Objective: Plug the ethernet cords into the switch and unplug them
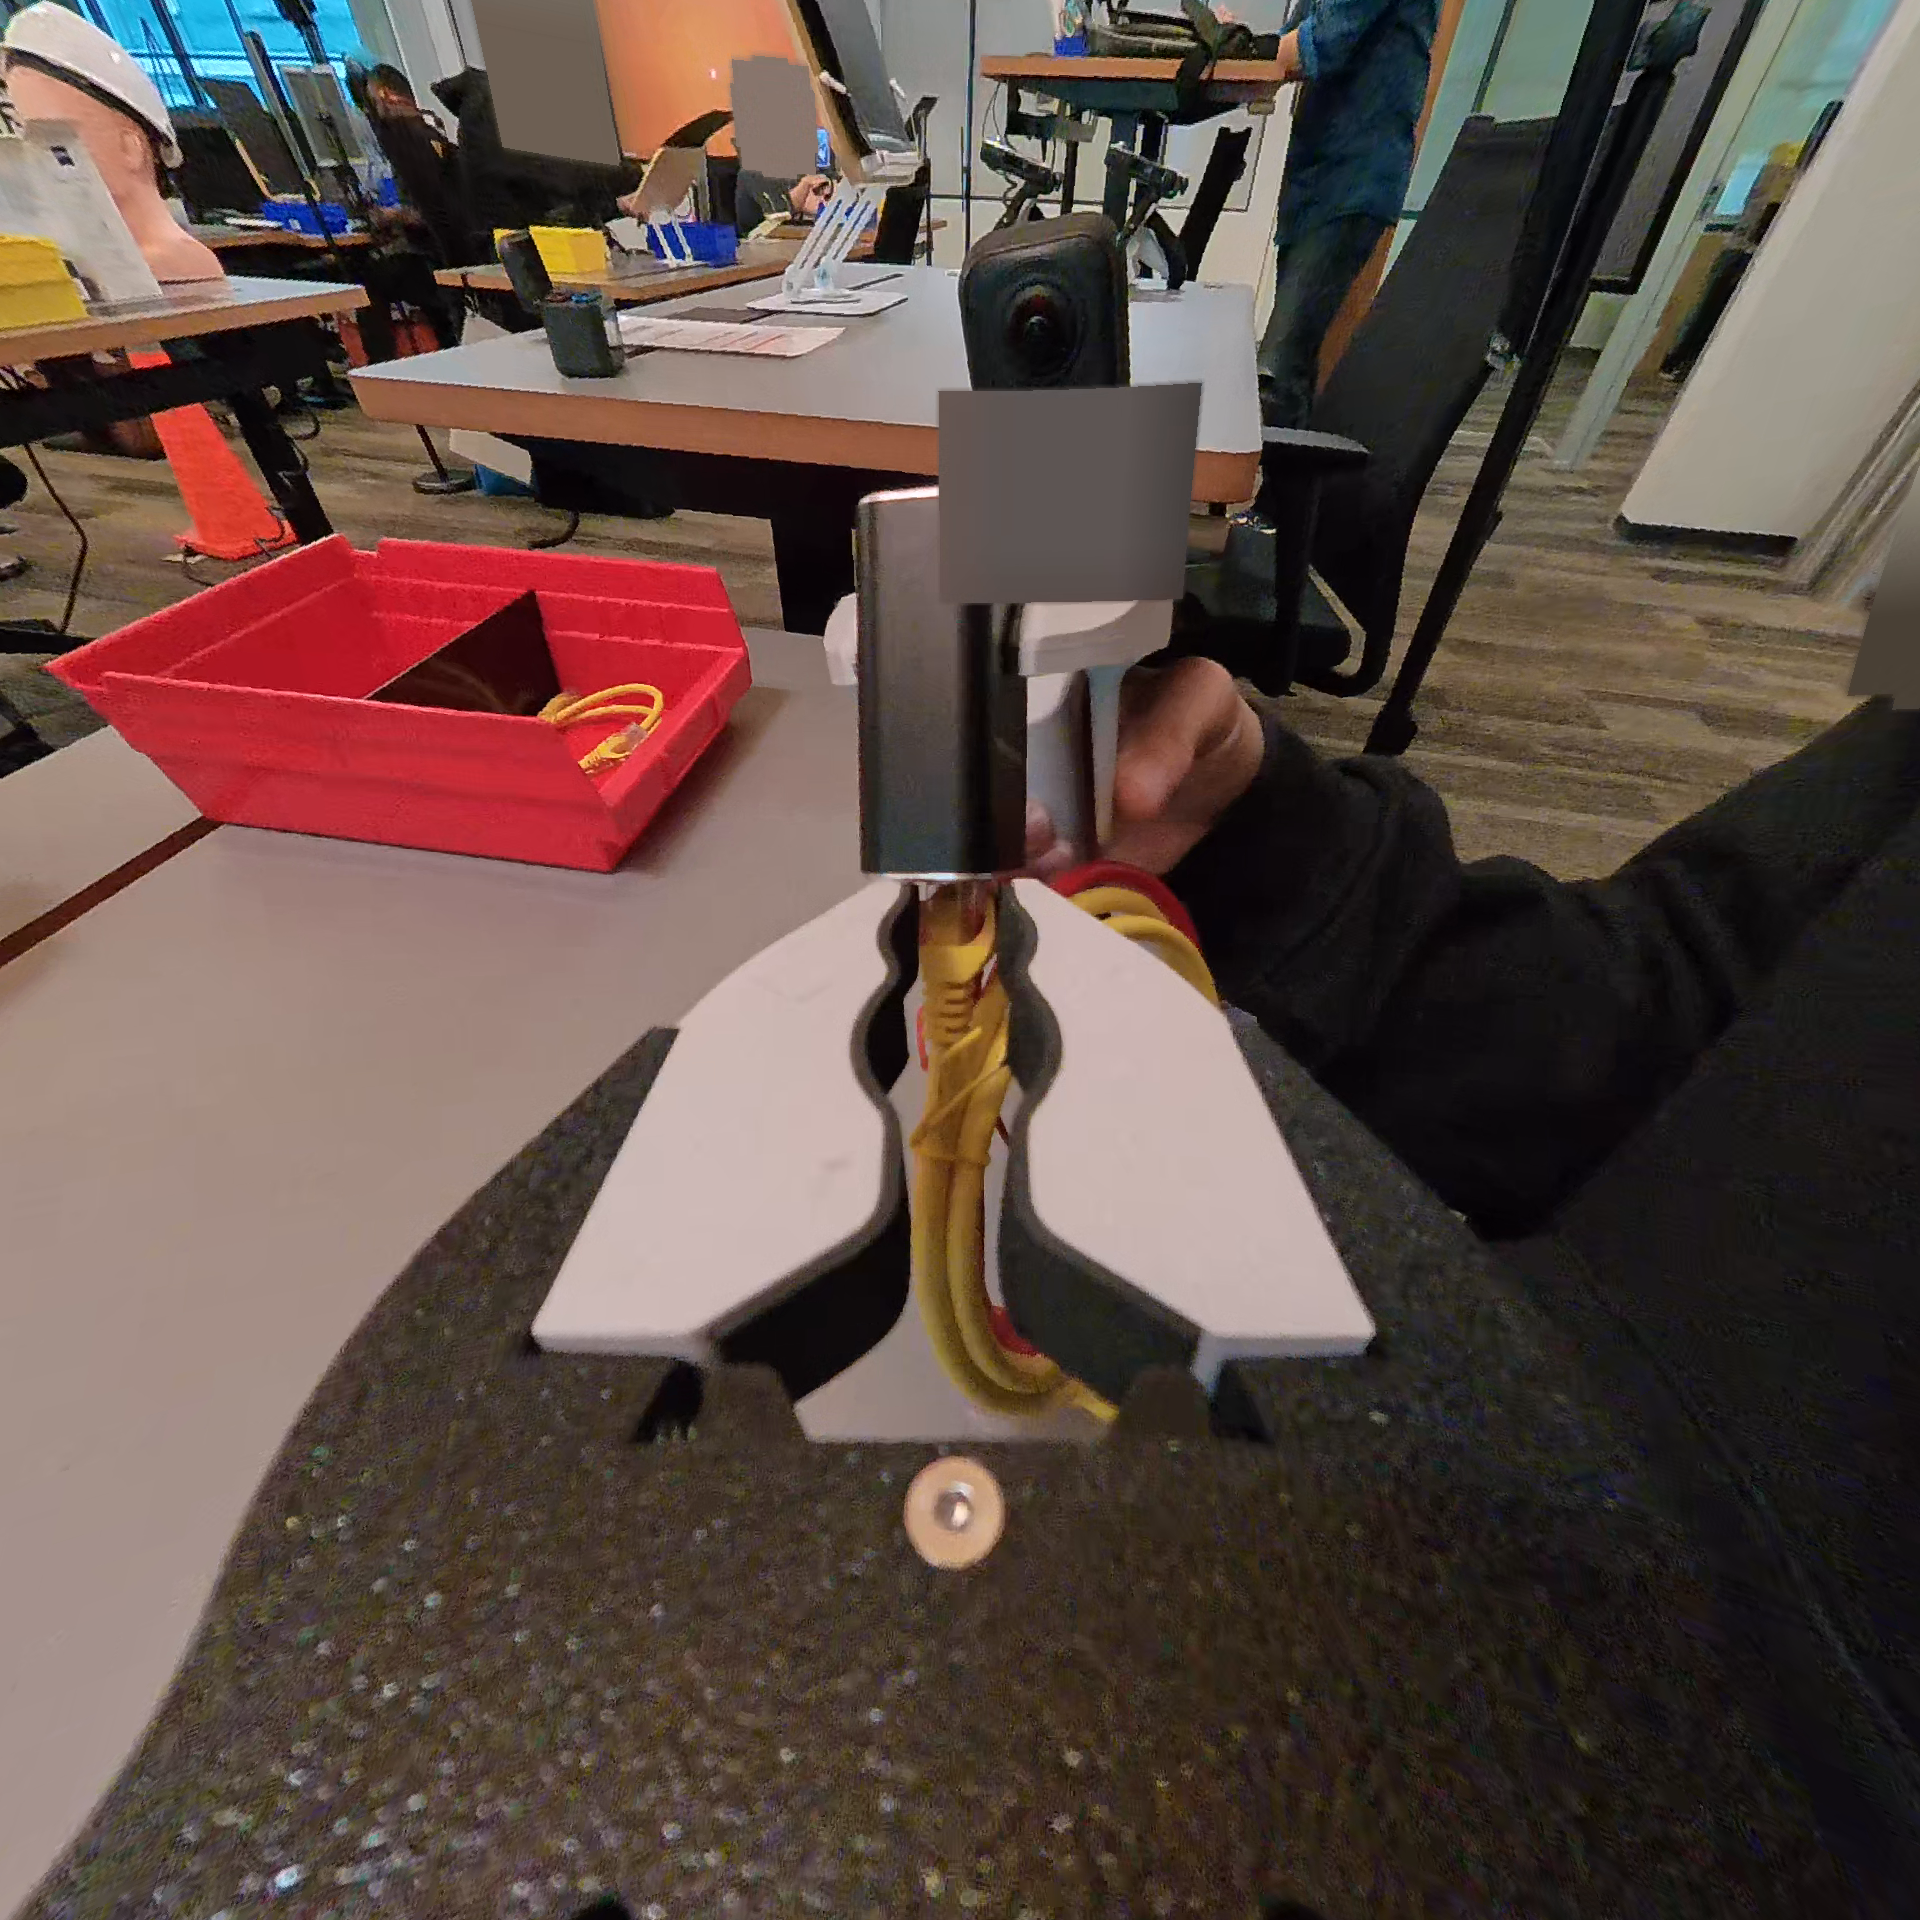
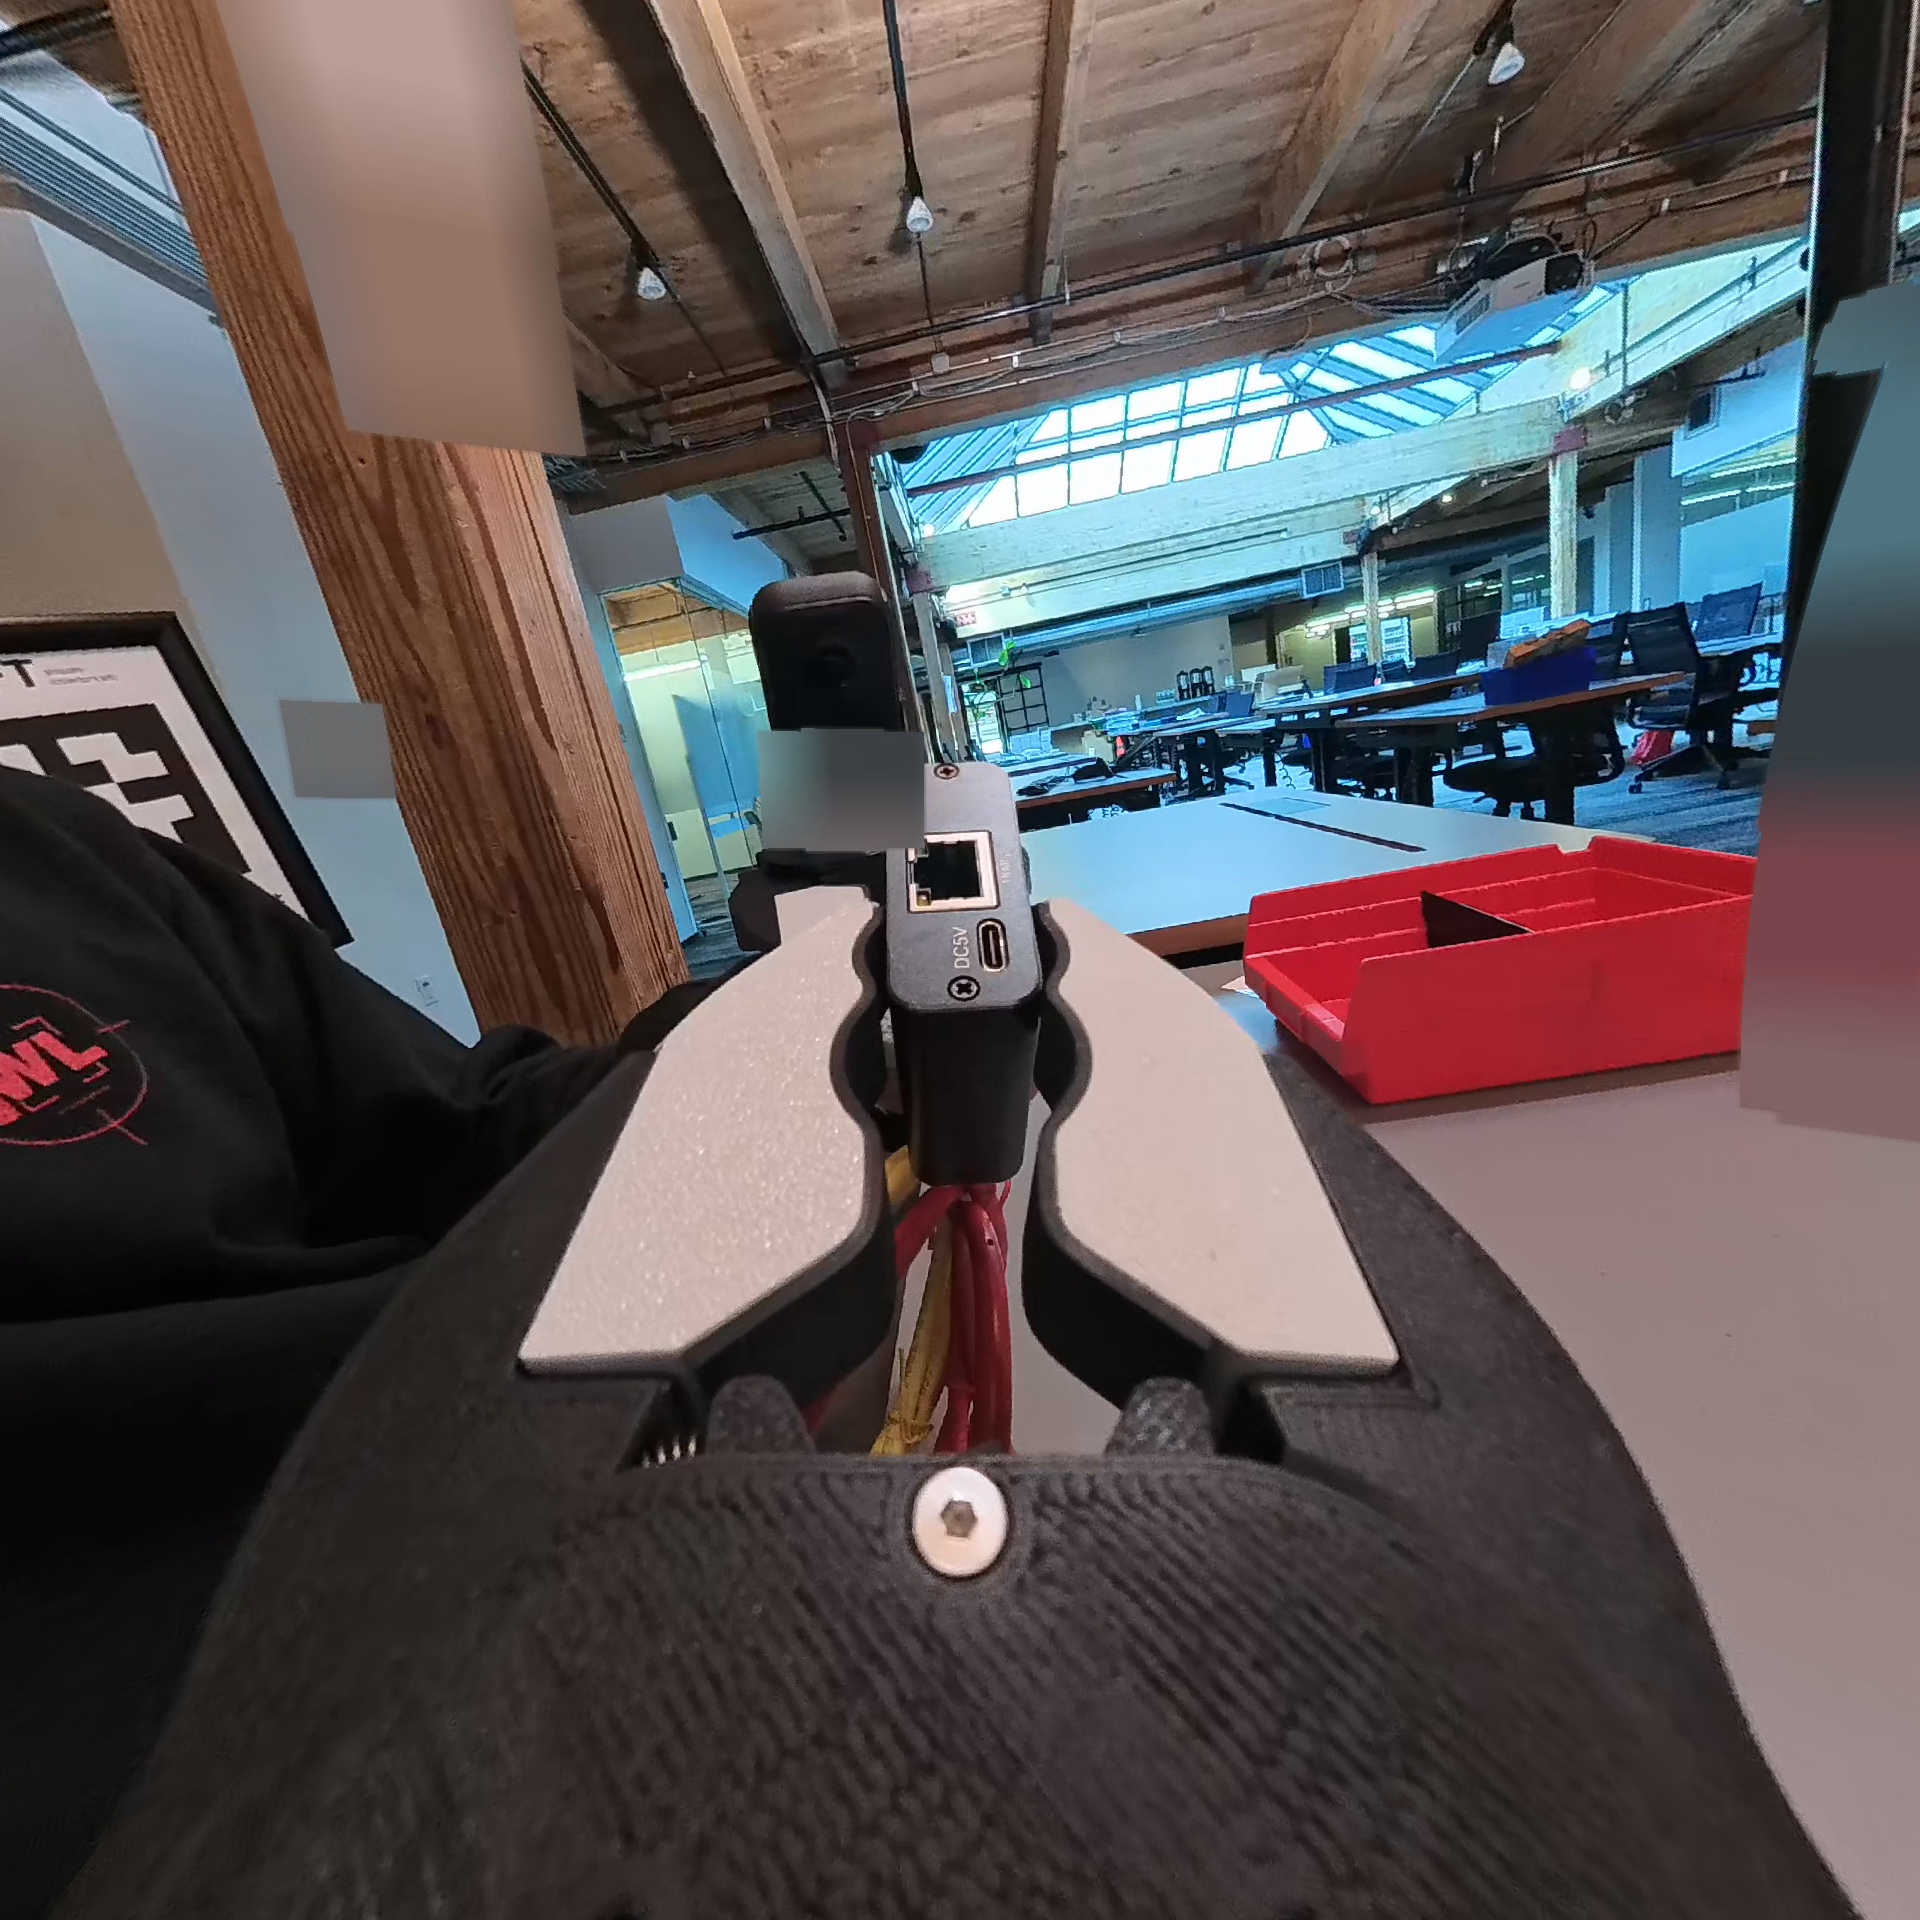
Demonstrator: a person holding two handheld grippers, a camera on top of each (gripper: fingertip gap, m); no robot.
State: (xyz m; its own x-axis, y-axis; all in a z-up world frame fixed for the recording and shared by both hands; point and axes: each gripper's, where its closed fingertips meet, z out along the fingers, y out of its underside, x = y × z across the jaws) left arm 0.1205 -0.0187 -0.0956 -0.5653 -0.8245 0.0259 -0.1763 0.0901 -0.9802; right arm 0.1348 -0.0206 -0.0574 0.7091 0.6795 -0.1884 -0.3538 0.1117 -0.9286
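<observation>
We see the left claw (image 1: 951, 925) closed on a yellow ethernet cord (image 1: 961, 1049), its fingers (image 1: 769, 1122) pinching the ribbed boot just behind the plug. The plug tip meets the lower end of the switch (image 1: 925, 686); whether it is fully seated we cannot tell. The cord is bundled, looped and tied, and runs back between the fingers toward 6 o'clock.

The switch is a small dark metal box, held upright off the surface (image 1: 312, 1039). In the right wrist view the right claw (image 2: 961, 935) grips the switch (image 2: 961, 997) by its narrow sides. Its end face shows one open ethernet port above a small oval power port, with a screw at each end. Below the switch hang a red cord (image 2: 971, 1278) and a yellow one, between the fingers (image 2: 727, 1174).

At 10 o'clock in the left wrist view a red bin (image 1: 416, 717) sits on the surface, holding a black divider and another coiled yellow cord (image 1: 613, 717). A person's hand (image 1: 1174, 758) in a black sleeve holds the right claw's handle.
</observation>
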